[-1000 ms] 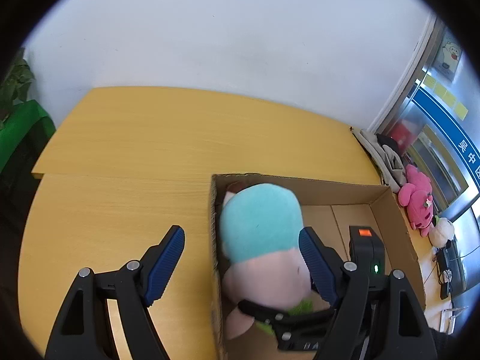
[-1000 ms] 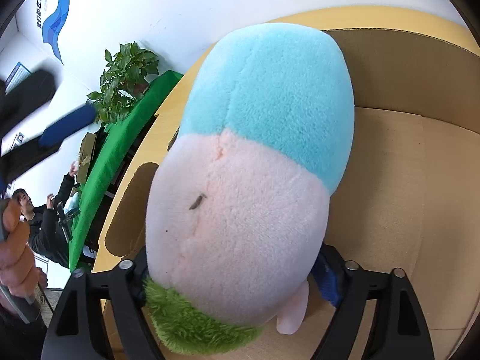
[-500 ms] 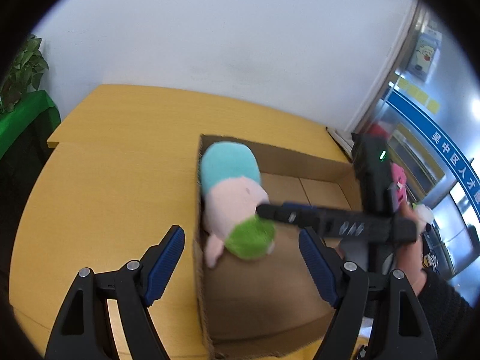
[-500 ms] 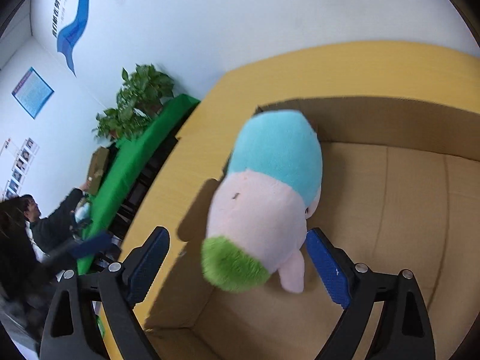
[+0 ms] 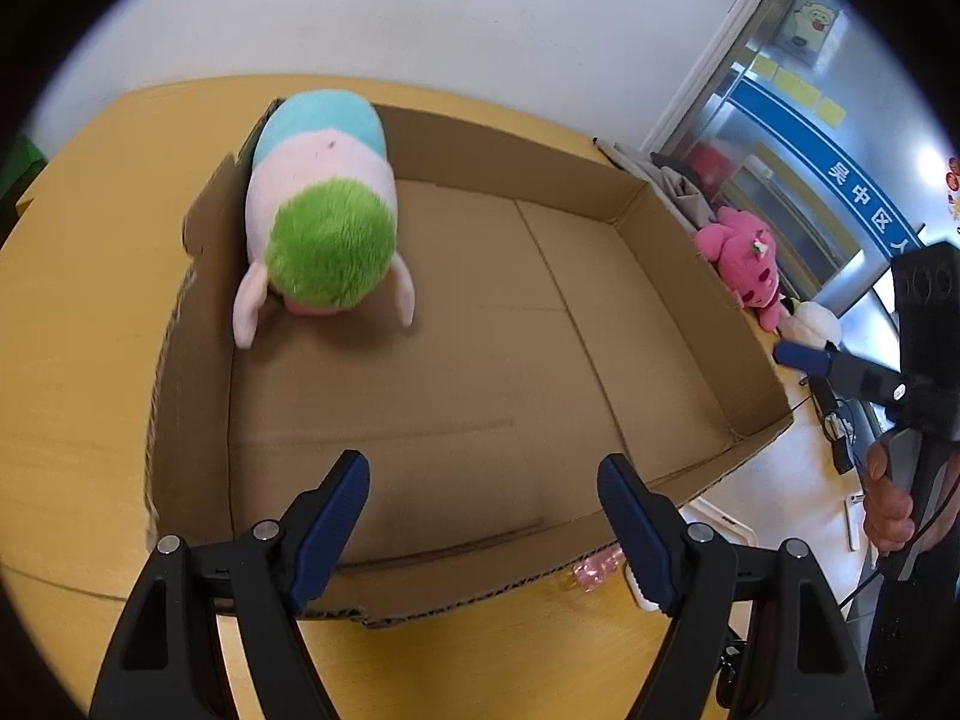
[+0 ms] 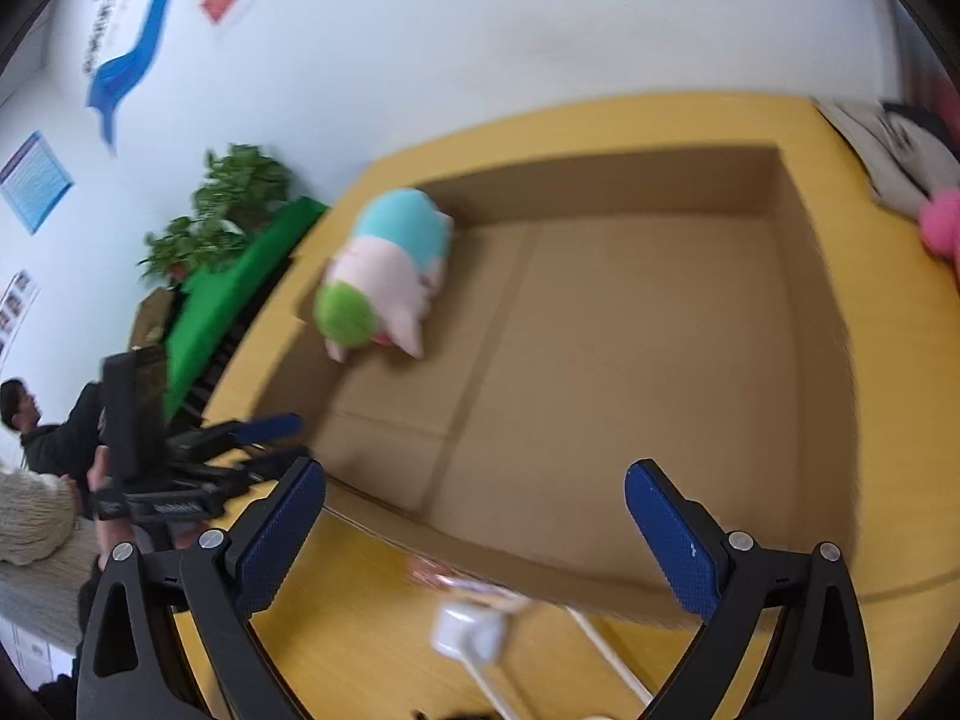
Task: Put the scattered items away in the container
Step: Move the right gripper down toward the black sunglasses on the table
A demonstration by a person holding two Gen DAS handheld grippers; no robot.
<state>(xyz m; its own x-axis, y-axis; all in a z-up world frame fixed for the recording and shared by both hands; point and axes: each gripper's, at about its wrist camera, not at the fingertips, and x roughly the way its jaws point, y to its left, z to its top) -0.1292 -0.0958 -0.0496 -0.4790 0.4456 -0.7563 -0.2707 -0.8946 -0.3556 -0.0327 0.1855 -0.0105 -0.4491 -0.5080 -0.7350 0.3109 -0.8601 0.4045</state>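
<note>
Plush (image 5: pixel 327 204) lies in the box (image 5: pixel 690 312), far left corner, green end toward me, leaning on the left wall. My left gripper (image 5: pixel 483 525) hangs over the box's near edge, jaws apart, nothing between them. My right gripper (image 6: pixel 474 531) is over the table (image 6: pixel 360 618) by the near wall, jaws opening wide, empty. White block (image 6: pixel 471 630) just below it, blurred. Pink toy (image 5: pixel 747 267) sits outside, beyond the right wall.

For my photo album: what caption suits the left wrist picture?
Open left gripper over a cardboard box holding one plush toy, pink plush waiting outside.
</note>
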